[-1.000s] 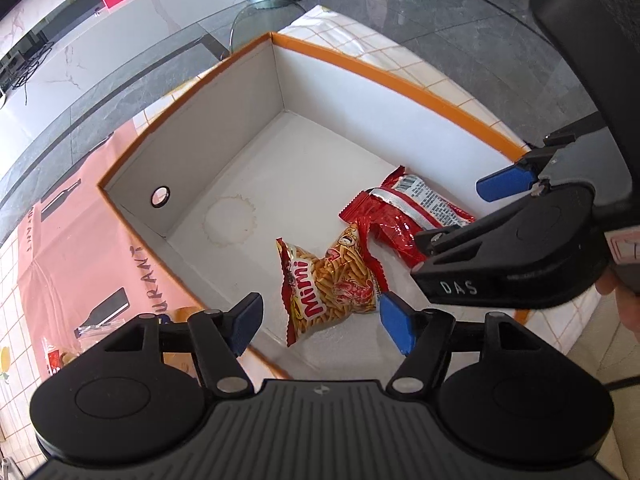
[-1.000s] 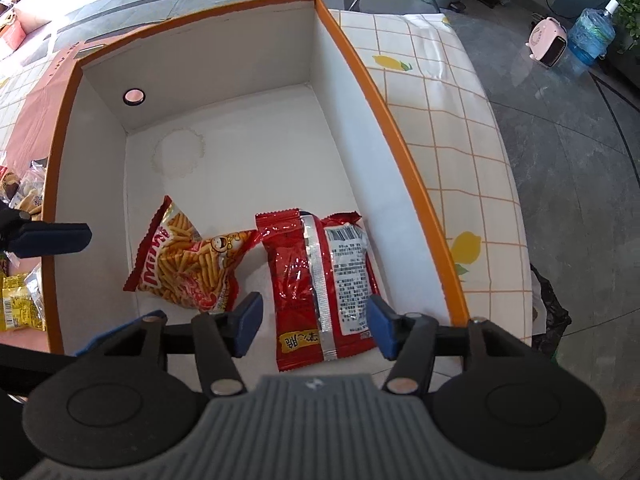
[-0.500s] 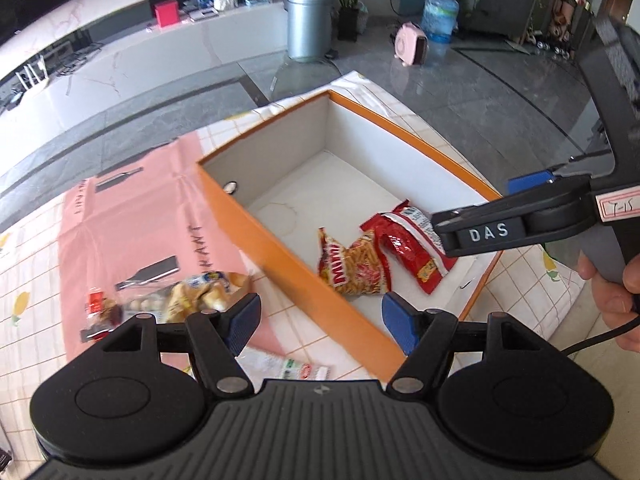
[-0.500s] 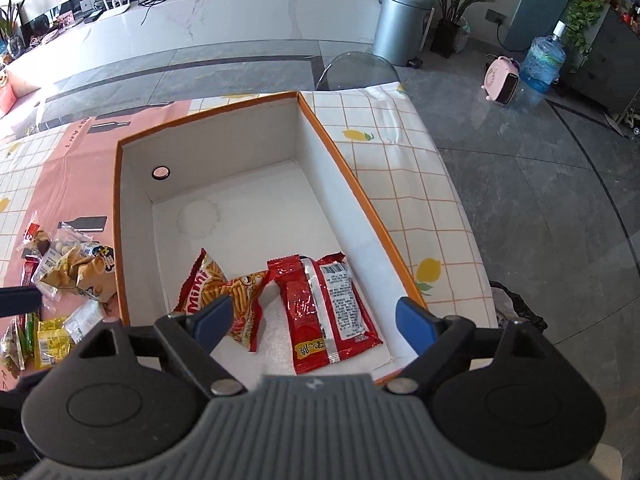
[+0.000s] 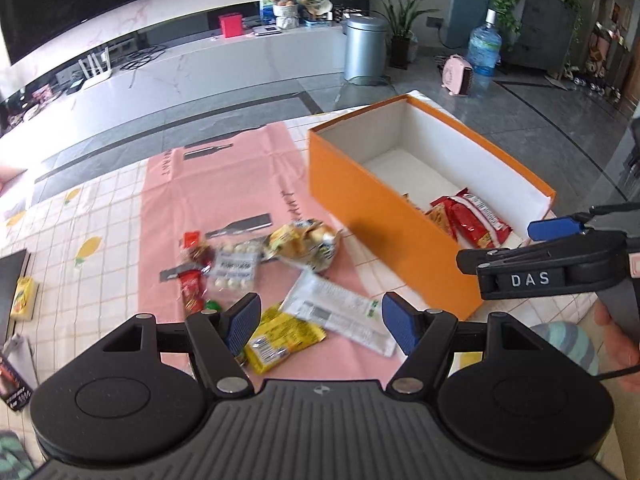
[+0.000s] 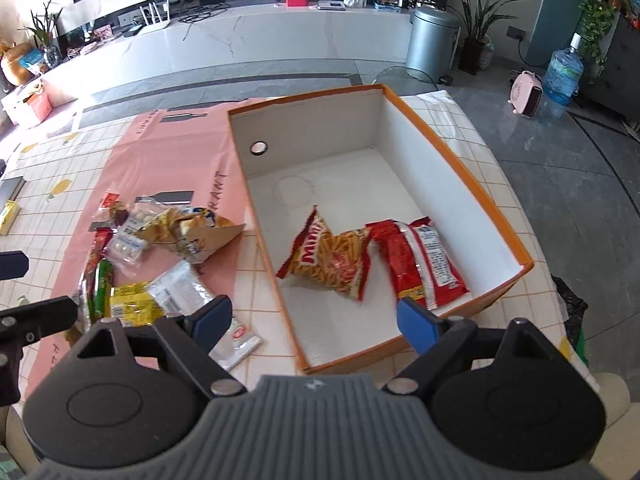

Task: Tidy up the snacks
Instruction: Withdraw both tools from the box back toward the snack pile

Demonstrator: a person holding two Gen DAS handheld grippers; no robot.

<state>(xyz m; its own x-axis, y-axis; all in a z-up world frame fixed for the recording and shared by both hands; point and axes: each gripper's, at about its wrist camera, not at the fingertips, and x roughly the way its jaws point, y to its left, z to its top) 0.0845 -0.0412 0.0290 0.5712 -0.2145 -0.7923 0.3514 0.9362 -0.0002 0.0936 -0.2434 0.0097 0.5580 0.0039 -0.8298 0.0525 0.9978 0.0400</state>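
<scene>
An orange box (image 6: 456, 168) with a white inside holds a Mimi snack bag (image 6: 332, 260) and a red packet (image 6: 420, 260); the box also shows in the left wrist view (image 5: 372, 208). Several loose snacks lie on the pink mat to its left: a yellow packet (image 5: 284, 338), a white packet (image 5: 340, 312), a brown-yellow bag (image 5: 306, 242), a clear bag of white balls (image 5: 236, 268). My left gripper (image 5: 320, 322) is open and empty above the yellow and white packets. My right gripper (image 6: 314, 318) is open and empty above the box's near left corner.
A pink mat (image 5: 224, 184) covers the checked tablecloth (image 5: 80, 232). A yellow item (image 5: 22, 298) and a dark object lie at the table's left edge. Beyond the table are a grey floor, a bin (image 5: 366, 48) and a water bottle (image 5: 484, 52).
Both grippers have pulled back and up out of the box. The left one has swung left over the loose snacks. The right gripper's jaws have opened wider.
</scene>
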